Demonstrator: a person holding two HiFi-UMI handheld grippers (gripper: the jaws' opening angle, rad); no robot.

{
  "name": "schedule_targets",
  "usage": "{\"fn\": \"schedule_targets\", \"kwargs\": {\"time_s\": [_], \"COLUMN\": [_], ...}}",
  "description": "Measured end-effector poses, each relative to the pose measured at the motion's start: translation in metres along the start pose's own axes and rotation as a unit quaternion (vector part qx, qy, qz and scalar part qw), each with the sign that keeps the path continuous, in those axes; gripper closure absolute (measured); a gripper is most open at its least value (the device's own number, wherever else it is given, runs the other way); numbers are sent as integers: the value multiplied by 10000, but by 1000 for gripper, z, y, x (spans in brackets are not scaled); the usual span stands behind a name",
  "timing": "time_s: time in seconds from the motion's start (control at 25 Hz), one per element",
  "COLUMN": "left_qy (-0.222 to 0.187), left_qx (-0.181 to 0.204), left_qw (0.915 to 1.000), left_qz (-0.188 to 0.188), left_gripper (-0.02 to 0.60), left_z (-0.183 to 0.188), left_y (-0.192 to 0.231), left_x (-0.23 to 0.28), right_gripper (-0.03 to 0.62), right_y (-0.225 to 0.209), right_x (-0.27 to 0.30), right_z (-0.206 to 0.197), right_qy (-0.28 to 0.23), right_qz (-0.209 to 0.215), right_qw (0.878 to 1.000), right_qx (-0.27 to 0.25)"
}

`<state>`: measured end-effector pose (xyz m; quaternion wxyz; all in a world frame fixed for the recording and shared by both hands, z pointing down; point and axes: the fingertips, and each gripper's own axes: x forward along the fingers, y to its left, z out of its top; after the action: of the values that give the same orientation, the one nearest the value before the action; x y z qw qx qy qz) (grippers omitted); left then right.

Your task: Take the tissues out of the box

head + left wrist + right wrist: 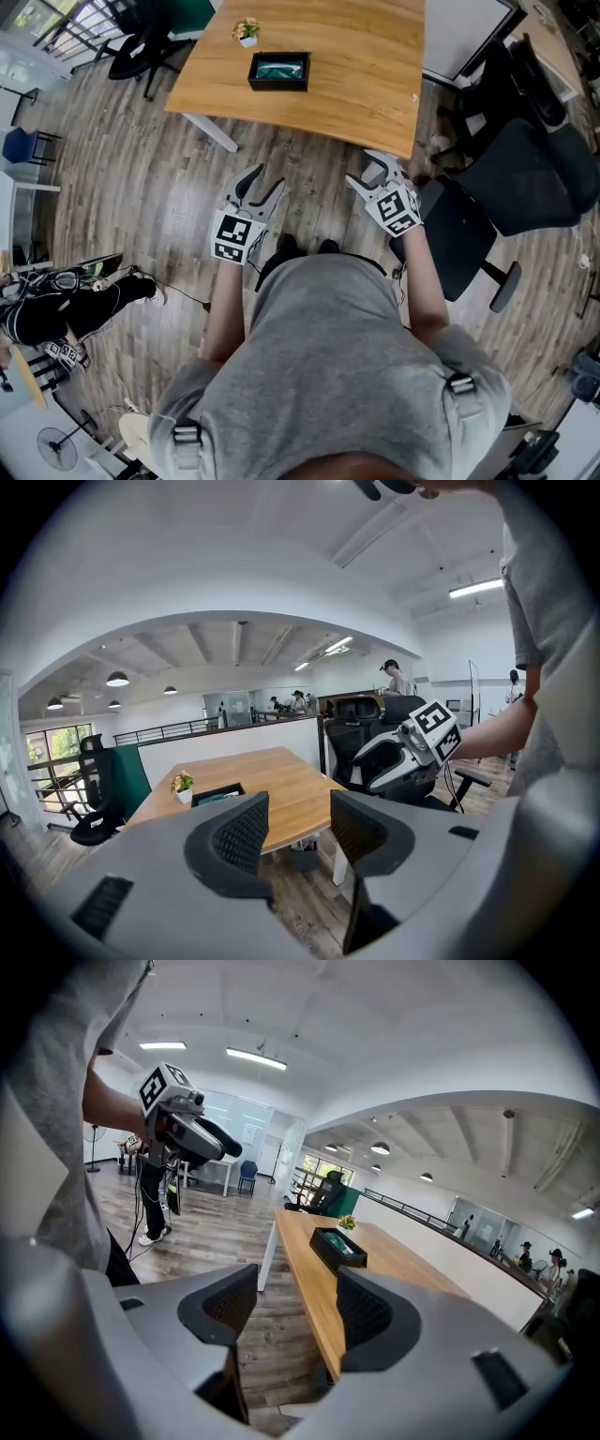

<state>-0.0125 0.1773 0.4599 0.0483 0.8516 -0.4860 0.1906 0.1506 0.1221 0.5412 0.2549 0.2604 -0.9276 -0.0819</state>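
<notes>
A black open box (278, 71) with teal-wrapped tissues inside sits on the wooden table (356, 56), well ahead of both hands. My left gripper (266, 180) and right gripper (366, 169) hover over the wood floor short of the table's near edge, both open with nothing between the jaws. In the left gripper view its jaws (298, 827) stand apart, and the box (217, 796) is far off on the table. The right gripper view shows open jaws (298, 1302) too, with the box (338, 1248) beyond them.
A small potted plant (247, 32) stands just behind the box. A black office chair (525, 178) is close on the right, and another chair (141, 47) at the table's far left. A person in black (56, 314) stands on the left.
</notes>
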Motion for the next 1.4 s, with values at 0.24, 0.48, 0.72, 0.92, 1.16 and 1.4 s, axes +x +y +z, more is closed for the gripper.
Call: {"fn": "schedule_targets", "kwargs": {"time_s": [0.24,0.48,0.72,0.92,1.16,1.4], "left_qy": [-23,-1,6,48,24,-163], "left_qx": [52,41,-4,-87,-205,-487], "left_qw": [9999,10000,10000,10000,9998,9986], "left_qz": [85,55,64,1,-11,130], "left_gripper": [367,367,364,351,336,336], "left_z": [5,4,1,-5,-11,-11], "left_y": [1,-5,-2,4,29,73], "left_x": [-1,2,4,5,7,1], "right_gripper": [297,293,292,296,301,304], "right_y": [0,-1,-1,-2,-3,-3], "right_x": [-1,-4,-4,1,20,41], "right_z": [3,2,-1,1,7,14], "right_qy": [-134,-184,-141,-85,-36,88], "right_qz": [113,115,165,167,131,87], "right_qw": [9997,9995,9995,9996,9997,9996], "right_qx": [153,233,245,218,210,268]}}
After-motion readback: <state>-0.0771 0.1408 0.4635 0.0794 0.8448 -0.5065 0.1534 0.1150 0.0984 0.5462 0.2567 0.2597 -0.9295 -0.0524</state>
